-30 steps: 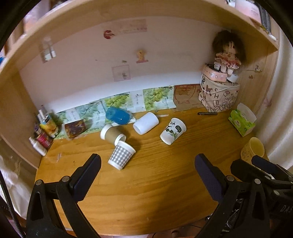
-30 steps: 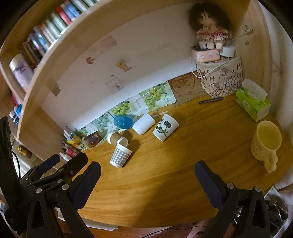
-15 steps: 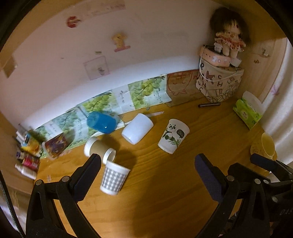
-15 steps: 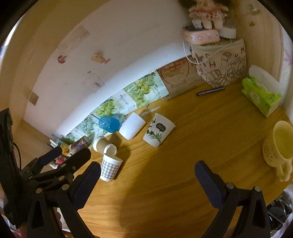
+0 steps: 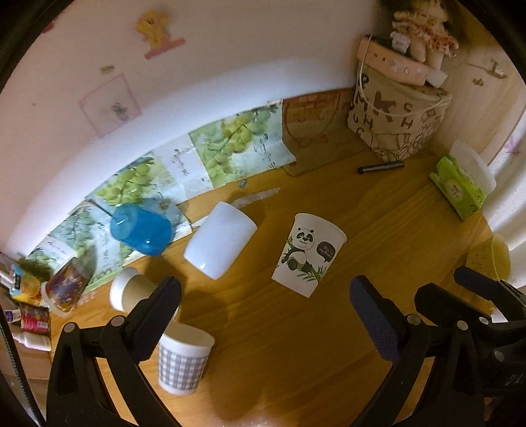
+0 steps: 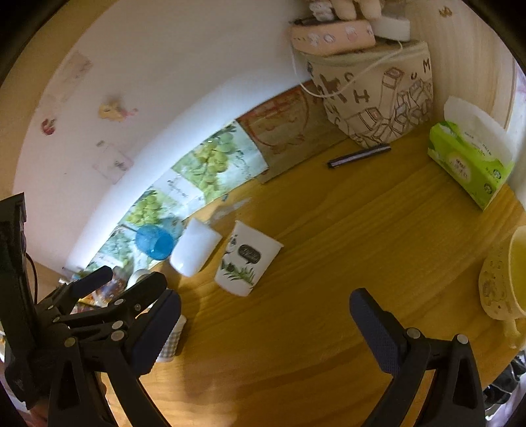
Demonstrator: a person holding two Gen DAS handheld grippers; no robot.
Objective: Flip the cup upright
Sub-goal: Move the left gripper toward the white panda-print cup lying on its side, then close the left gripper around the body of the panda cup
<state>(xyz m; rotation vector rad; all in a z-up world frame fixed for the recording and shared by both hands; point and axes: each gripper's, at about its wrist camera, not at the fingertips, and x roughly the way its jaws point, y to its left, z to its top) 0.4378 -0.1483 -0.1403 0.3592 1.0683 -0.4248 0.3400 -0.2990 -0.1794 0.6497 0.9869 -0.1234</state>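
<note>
Left wrist view: both tongs, the left tongs (image 5: 263, 295) and right tongs (image 6: 264, 305), have advanced, spread wide and empty, toward the panda cup (image 5: 309, 254) lying tipped on the tabletop (image 5: 296, 345), so grasping comes next.

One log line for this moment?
left gripper: open, empty | right gripper: open, empty | panda cup: on its side | desk

The doll (image 5: 424, 29) is cut off above; the left clutter (image 5: 26, 305) seems blurred.
</note>
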